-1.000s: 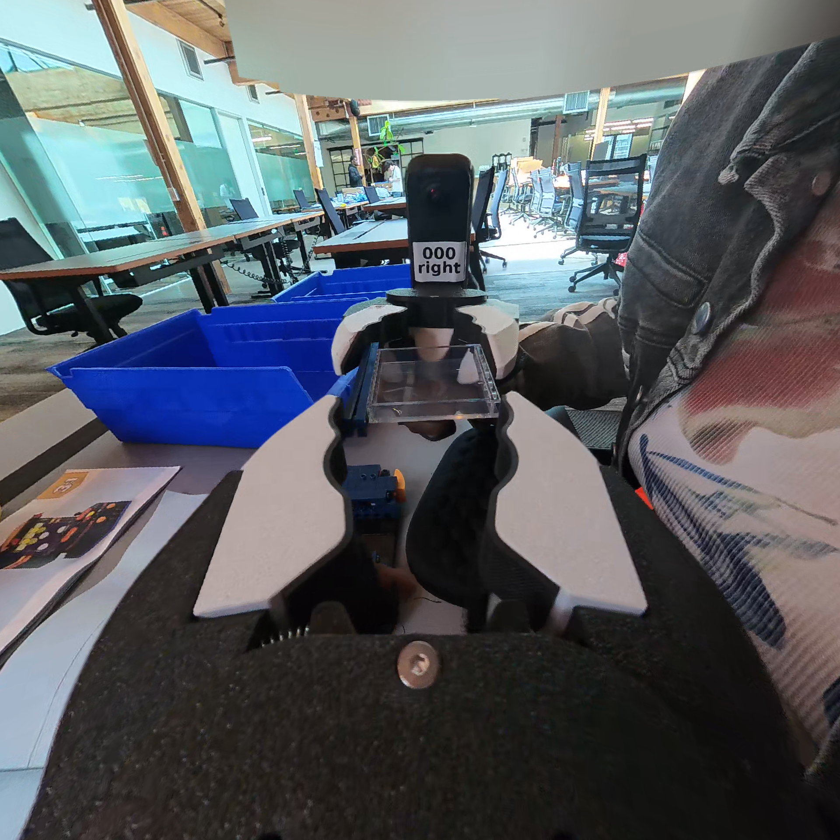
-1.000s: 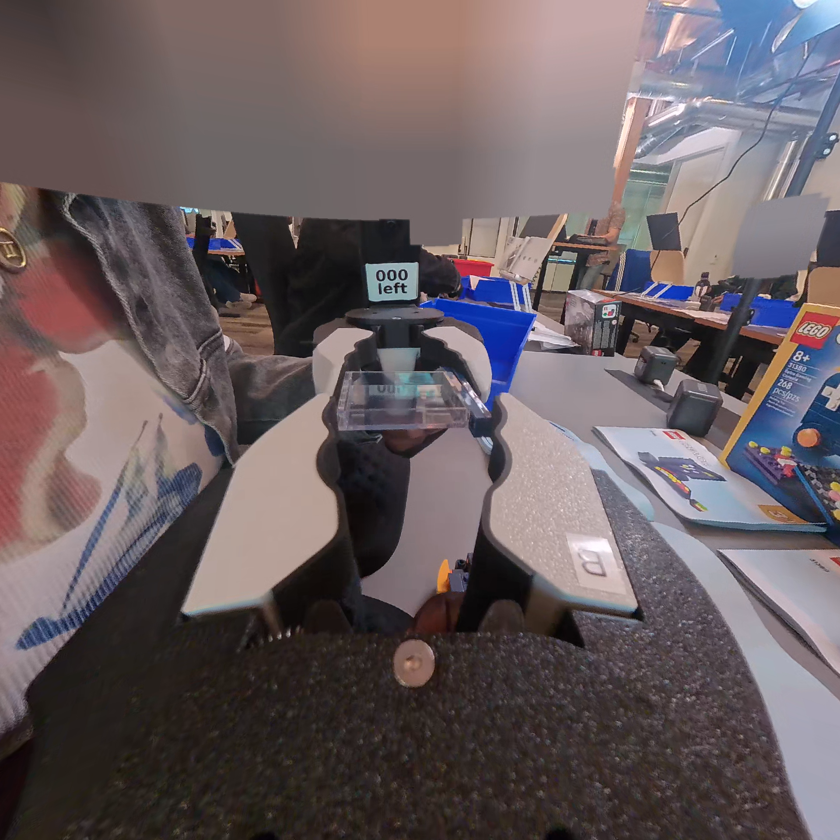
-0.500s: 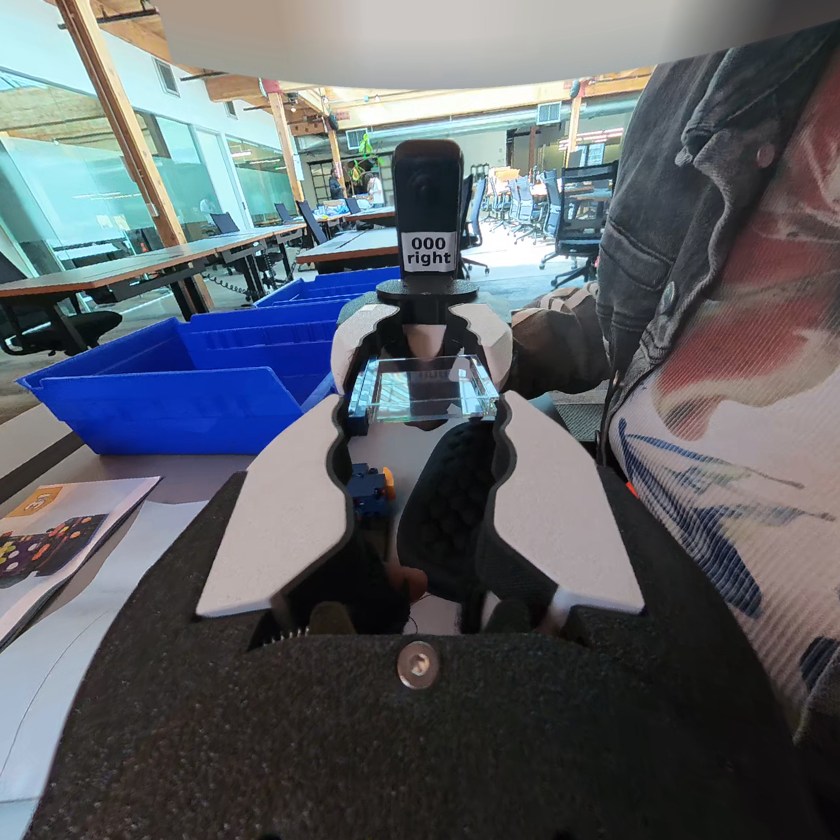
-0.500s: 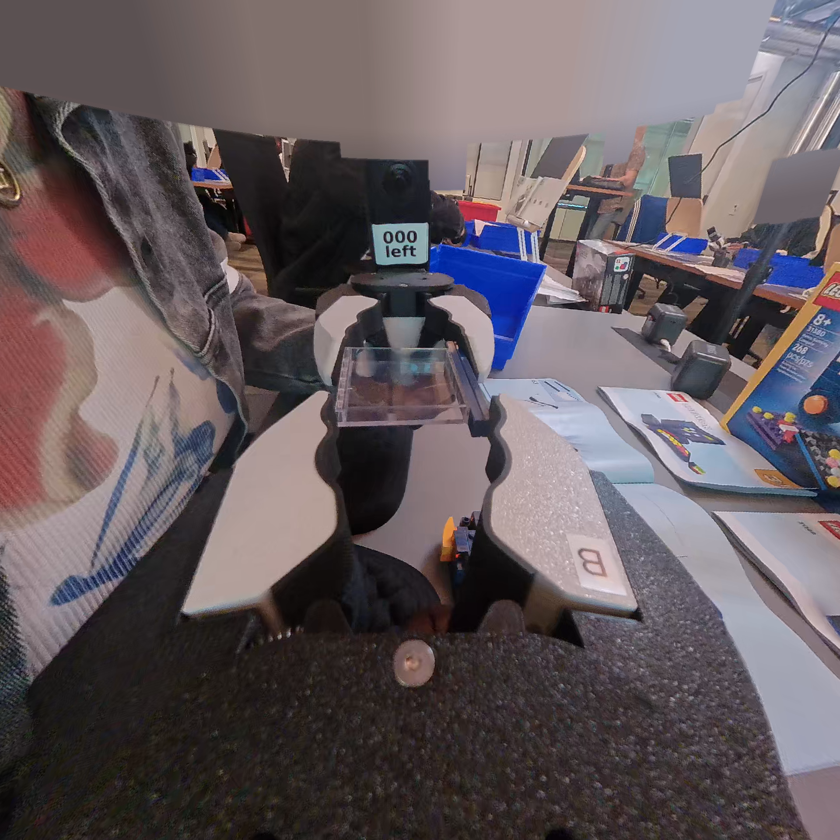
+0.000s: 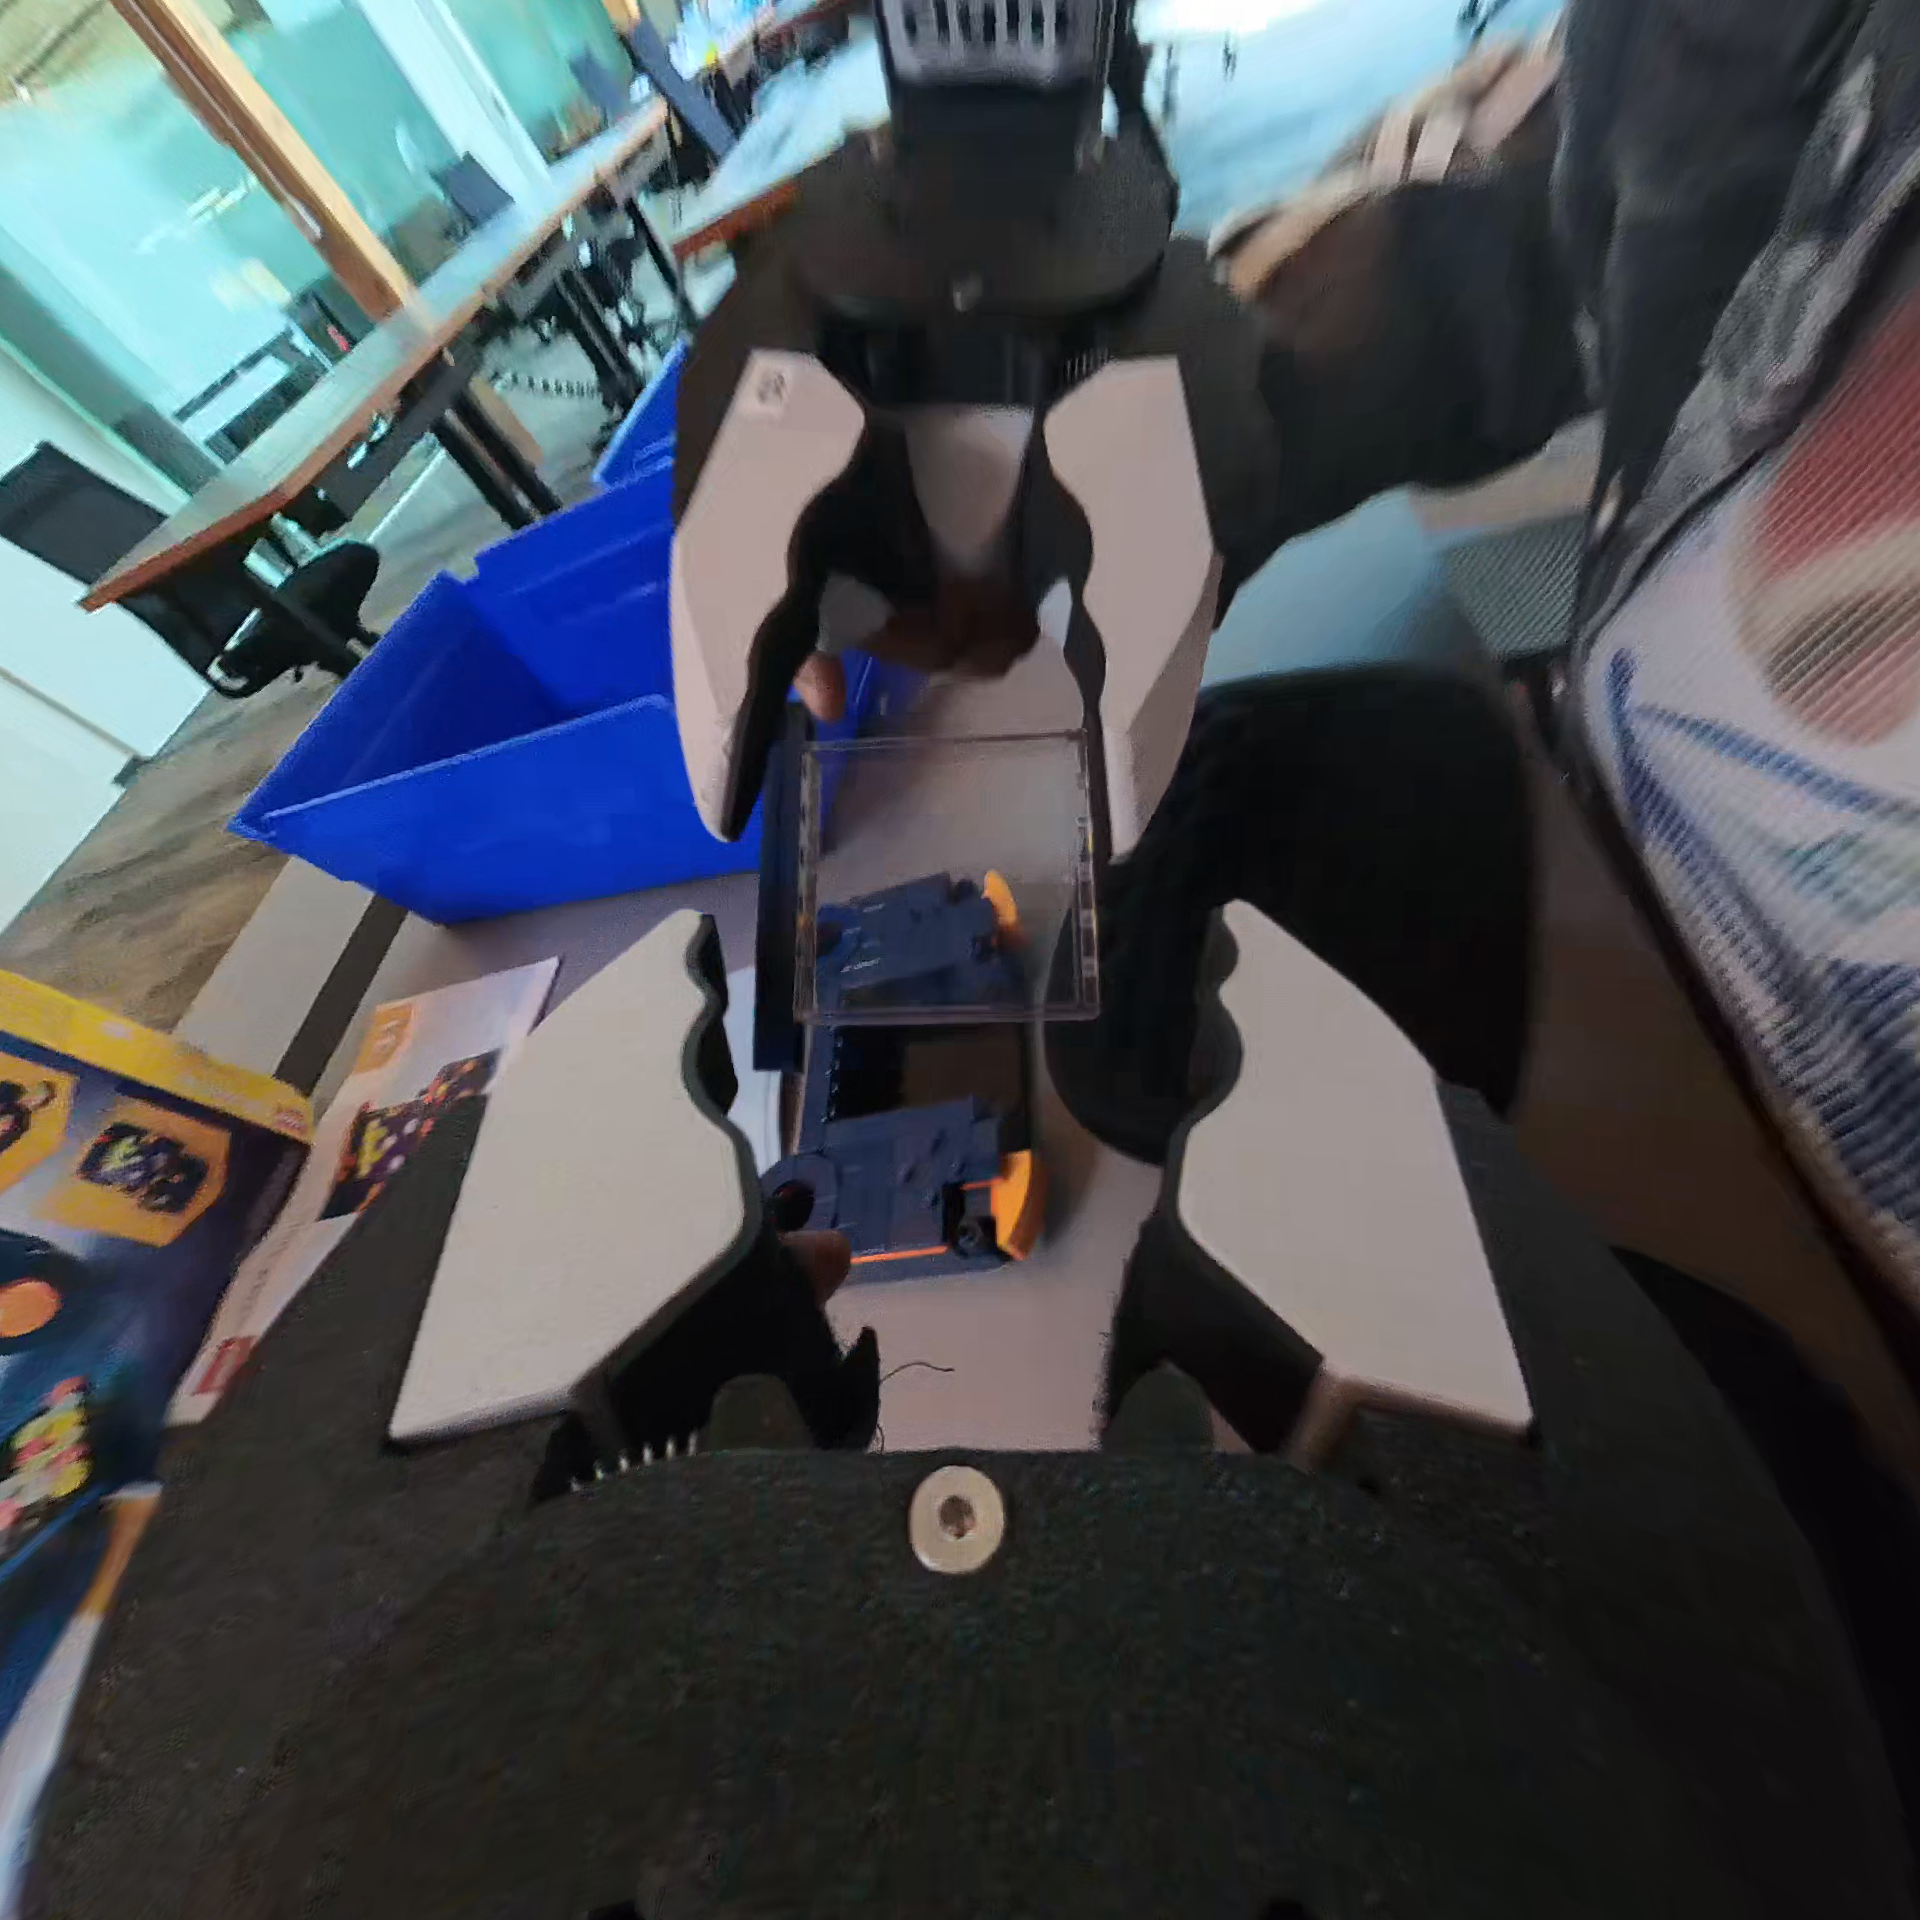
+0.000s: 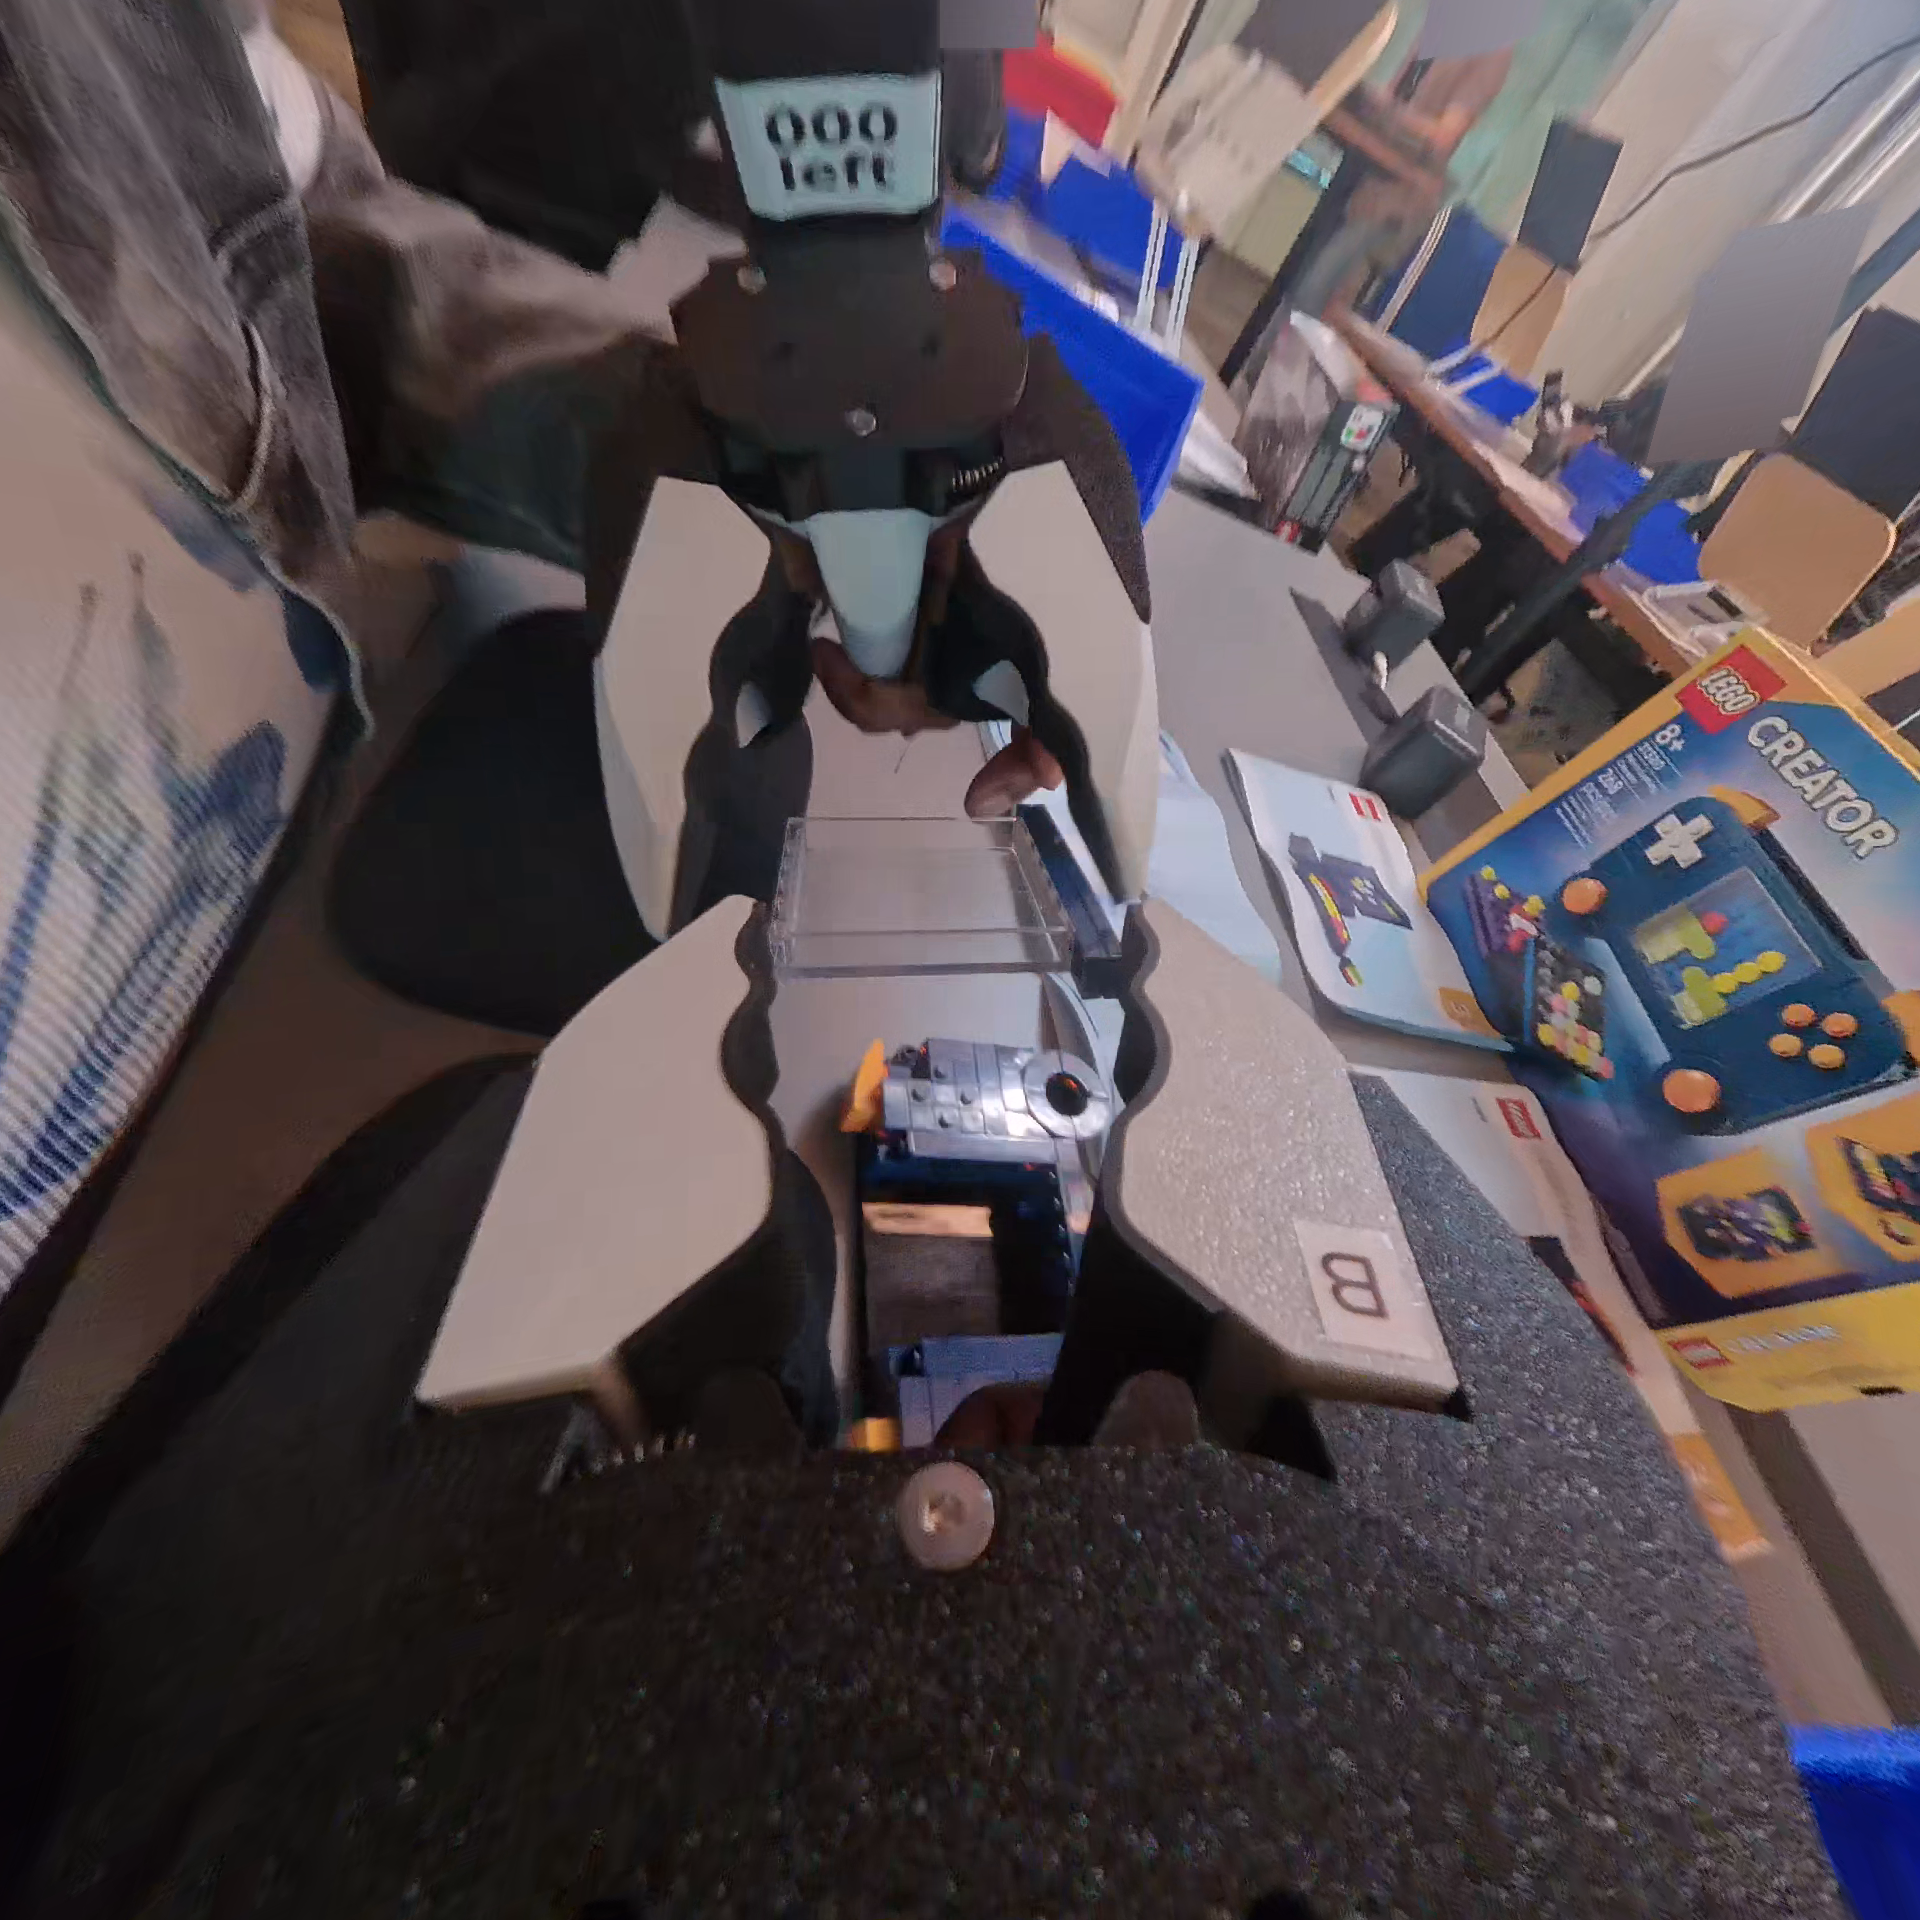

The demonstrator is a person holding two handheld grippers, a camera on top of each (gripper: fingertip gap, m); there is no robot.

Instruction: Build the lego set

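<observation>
Two hand-held grippers face each other tip to tip above a grey counter (image 5: 987, 1361). The right gripper (image 6: 940, 920) has its jaws closed on a clear square panel (image 5: 945, 831), one fingertip on each opposite edge. The panel is held roughly level, clear of the counter, and carries a dark blue strip (image 6: 1070, 894) along one side.

The left gripper (image 5: 961, 935) meets the panel from the opposite direction with its jaws spread. In the left wrist view there is a visible gap between the panel's bare edge and the finger on that side. The other fingertip lies just beside the blue strip (whether it touches cannot be told).

Directly below the panel, the partly built lego model (image 5: 914, 1174) rests on the counter between the left gripper's fingers. It is dark blue with orange pieces, and part of it shows through the clear panel. The right wrist view shows a grey block (image 6: 966, 1096) on the model.

Left of the grippers in the left wrist view are blue bins (image 5: 499, 769) at the far side. An instruction booklet (image 5: 416, 1091) and the yellow set box (image 5: 104, 1195) lie nearer. A person in a patterned shirt (image 5: 1766, 831) and a denim jacket sits close on the right of that view. Both views are motion-blurred toward the edges.
</observation>
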